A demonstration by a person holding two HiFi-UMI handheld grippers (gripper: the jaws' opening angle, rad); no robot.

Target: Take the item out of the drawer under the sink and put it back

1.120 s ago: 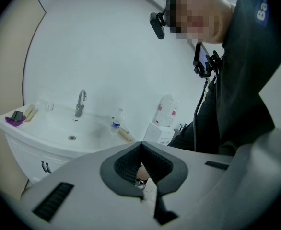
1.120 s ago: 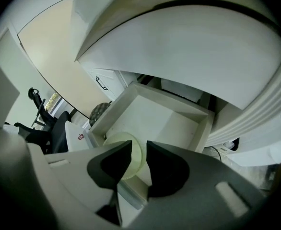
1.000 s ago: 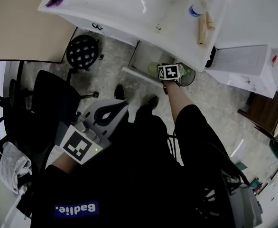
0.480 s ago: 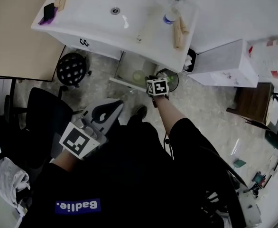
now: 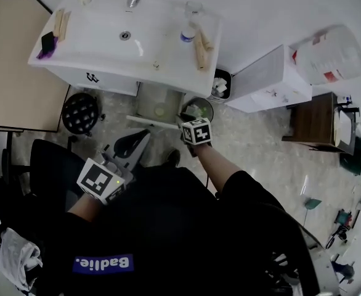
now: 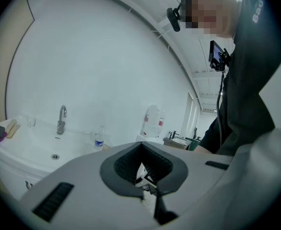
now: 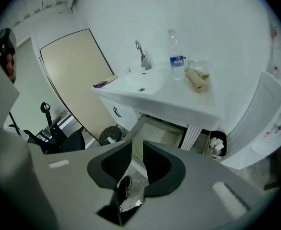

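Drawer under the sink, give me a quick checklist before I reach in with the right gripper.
1. Drawer open: ok.
2. Green item lying in the drawer: ok in the head view; what it is, cannot tell.
3. Right gripper jaws apart, nothing between them: ok.
4. Right gripper at the green item: not ok, it is short of the drawer.
5. Left gripper out of the way: ok, jaws together, empty, close to the body.

Sink corner below me
Open white drawer [image 5: 158, 105] under the white ceramic sink [image 5: 97, 47]; black round stool [image 5: 81, 111] to its left, dark waste bin [image 5: 228, 79] to its right.
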